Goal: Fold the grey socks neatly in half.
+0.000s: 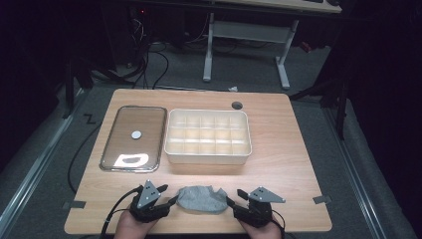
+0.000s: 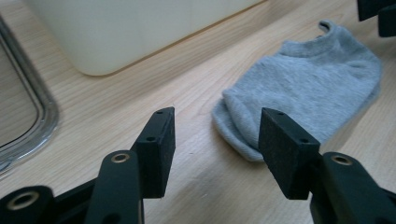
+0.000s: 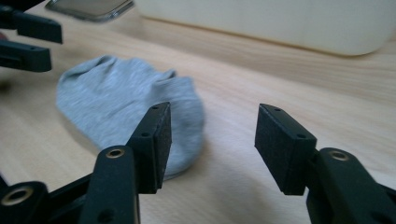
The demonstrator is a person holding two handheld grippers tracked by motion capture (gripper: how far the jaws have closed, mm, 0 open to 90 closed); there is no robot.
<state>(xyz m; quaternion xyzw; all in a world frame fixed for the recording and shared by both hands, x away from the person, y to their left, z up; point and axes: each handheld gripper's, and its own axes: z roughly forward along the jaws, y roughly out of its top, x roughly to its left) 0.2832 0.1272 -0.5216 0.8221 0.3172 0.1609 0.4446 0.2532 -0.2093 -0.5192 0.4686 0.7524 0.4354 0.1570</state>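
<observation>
Grey ankle sock lies flat at desk front edge, long axis L–R, between both grippers. Left gripper and right gripper: fingers wide apart, nothing held, each just off one sock end, about equally near.

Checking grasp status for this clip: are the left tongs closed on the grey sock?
No, the left tongs stand open with bare table between their pads, and the grey sock lies flat beside them, ungripped.

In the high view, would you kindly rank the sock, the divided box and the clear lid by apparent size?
1. Divided box, largest.
2. Clear lid, somewhat smaller.
3. Sock, clearly smallest, though nearest the camera.
</observation>
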